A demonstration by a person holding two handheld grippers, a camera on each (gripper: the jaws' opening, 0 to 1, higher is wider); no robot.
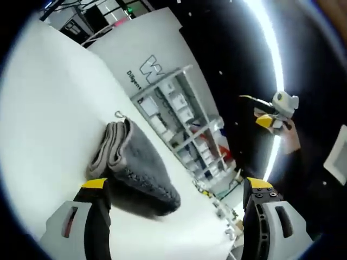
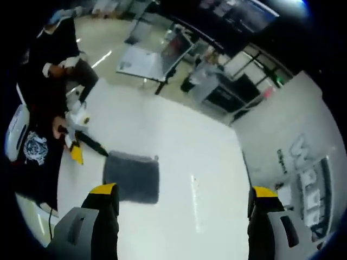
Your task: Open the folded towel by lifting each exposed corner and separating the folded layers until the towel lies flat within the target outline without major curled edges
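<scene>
Nothing is unfolded yet: the towel (image 2: 132, 177) lies folded in stacked layers mid-desk (image 2: 190, 162). Left gripper (image 1: 176, 197) and right gripper (image 2: 181, 200) both hover spread, empty; every corner remains.

A white table (image 2: 179, 146) spreads across both views. Beyond its far edge in the left gripper view stands a white panel (image 1: 146, 40) printed with dark lettering (too blurred to read), and beside it a pale shelving rack (image 1: 181, 122) stacked with small boxes. A bright strip of light (image 1: 268, 32) arcs across the dark background. In the right gripper view, a glossy pale floor (image 2: 108, 38) holds what seems to be a tilted table (image 2: 154, 57).
</scene>
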